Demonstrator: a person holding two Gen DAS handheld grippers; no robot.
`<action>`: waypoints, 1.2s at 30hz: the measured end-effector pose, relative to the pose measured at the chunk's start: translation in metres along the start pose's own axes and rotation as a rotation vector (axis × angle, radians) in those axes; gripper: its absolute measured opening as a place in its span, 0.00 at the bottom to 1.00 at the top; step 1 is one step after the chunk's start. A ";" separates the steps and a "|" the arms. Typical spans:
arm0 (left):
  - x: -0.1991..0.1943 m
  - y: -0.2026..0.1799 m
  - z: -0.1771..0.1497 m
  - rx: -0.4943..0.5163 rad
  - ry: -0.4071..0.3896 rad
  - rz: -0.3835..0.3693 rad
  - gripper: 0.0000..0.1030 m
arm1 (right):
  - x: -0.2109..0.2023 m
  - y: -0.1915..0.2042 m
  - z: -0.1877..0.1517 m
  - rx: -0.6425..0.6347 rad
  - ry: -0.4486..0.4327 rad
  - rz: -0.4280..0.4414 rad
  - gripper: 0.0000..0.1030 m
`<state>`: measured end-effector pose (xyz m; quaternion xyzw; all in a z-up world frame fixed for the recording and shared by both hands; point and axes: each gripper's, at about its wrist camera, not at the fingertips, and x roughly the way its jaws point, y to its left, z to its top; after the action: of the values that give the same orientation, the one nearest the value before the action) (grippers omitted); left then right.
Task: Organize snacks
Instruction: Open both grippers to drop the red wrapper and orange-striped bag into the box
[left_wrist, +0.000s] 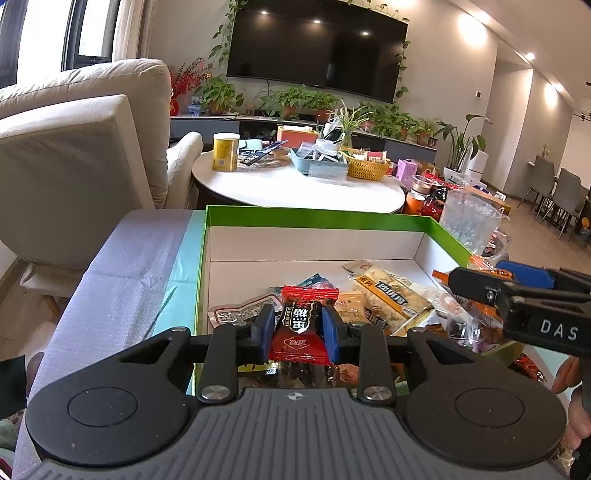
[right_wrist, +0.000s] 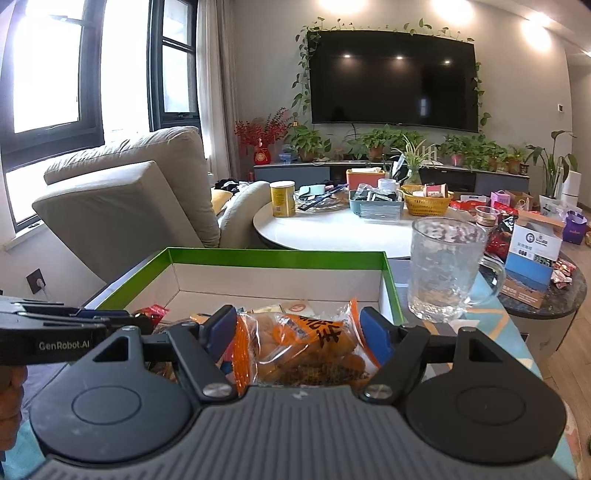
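My left gripper (left_wrist: 299, 326) is shut on a red and black candy packet (left_wrist: 300, 328), held over the near end of a green-rimmed white box (left_wrist: 317, 218). Several snack packets lie in the box, among them a long beige bar packet (left_wrist: 388, 295). My right gripper (right_wrist: 299, 332) is shut on an orange and clear bag of brown snacks (right_wrist: 306, 350), above the box's near right corner (right_wrist: 391, 291). The right gripper reaches in from the right in the left wrist view (left_wrist: 480, 284). In the right wrist view the left gripper's body (right_wrist: 62, 332) lies at the left edge.
A tall clear glass mug (right_wrist: 447, 269) stands just right of the box. Beyond is a round white table (left_wrist: 295, 188) with a yellow can (left_wrist: 225, 151), baskets and clutter. A beige armchair (left_wrist: 74, 147) is on the left. A small box (right_wrist: 532, 258) sits on a dark side table.
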<state>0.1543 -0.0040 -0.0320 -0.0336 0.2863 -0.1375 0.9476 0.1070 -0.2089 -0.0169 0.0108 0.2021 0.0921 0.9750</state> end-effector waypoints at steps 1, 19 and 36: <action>0.002 0.001 0.000 -0.001 0.003 0.002 0.25 | 0.003 0.000 0.001 -0.003 0.001 0.003 0.46; 0.016 0.010 0.009 -0.045 -0.003 0.039 0.40 | 0.052 -0.006 0.018 0.038 0.116 -0.049 0.46; -0.041 0.005 -0.022 0.034 -0.037 0.017 0.47 | -0.014 -0.003 -0.010 -0.067 0.115 -0.063 0.47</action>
<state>0.1104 0.0124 -0.0290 -0.0175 0.2668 -0.1335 0.9543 0.0906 -0.2147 -0.0205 -0.0334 0.2546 0.0688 0.9640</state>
